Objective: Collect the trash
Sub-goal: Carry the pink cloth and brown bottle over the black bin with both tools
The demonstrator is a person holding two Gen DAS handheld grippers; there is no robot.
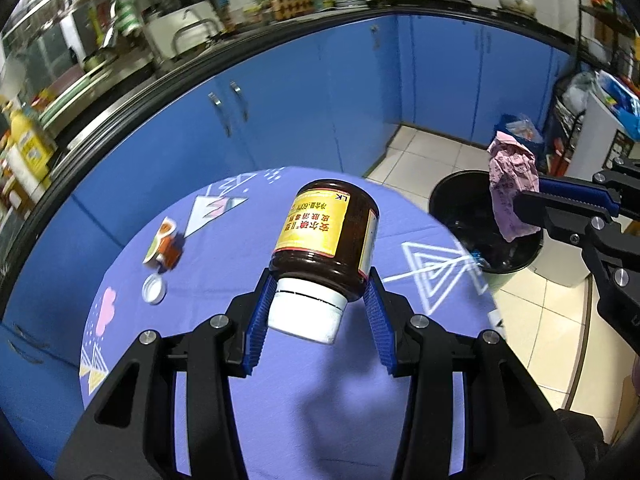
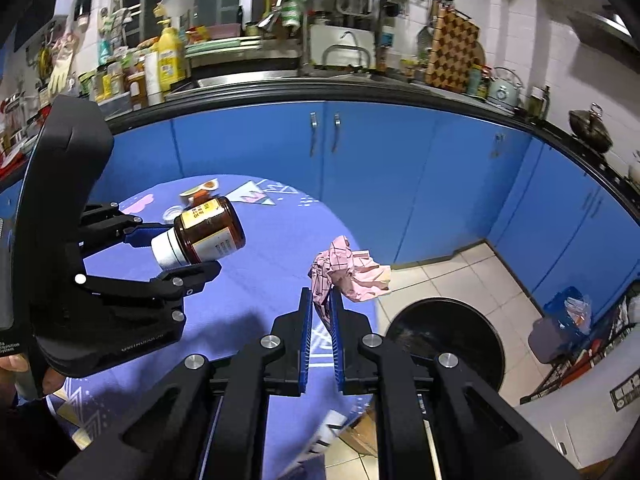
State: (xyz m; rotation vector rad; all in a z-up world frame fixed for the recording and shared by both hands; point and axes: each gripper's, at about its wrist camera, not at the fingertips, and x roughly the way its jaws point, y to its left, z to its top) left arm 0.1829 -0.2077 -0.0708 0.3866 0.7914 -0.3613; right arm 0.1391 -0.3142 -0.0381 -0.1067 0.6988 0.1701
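Both claws loaded, nothing dropped yet. Left claw [image 1: 320,300] grips the brown bottle [image 1: 328,236] at its white cap, lifted above the tabletop [image 1: 304,392]. Right claw [image 2: 320,304], nearly closed, pinches the pink crumpled paper [image 2: 352,272], which hangs over the tabletop edge, near the bin.

Black bin [image 2: 444,340] stands open on the floor at 3 o'clock of the tabletop; approach looks unobstructed.

Left to collect, judged: small carton [image 1: 164,246] and loose lid [image 1: 154,289] at 9 o'clock on the tabletop.
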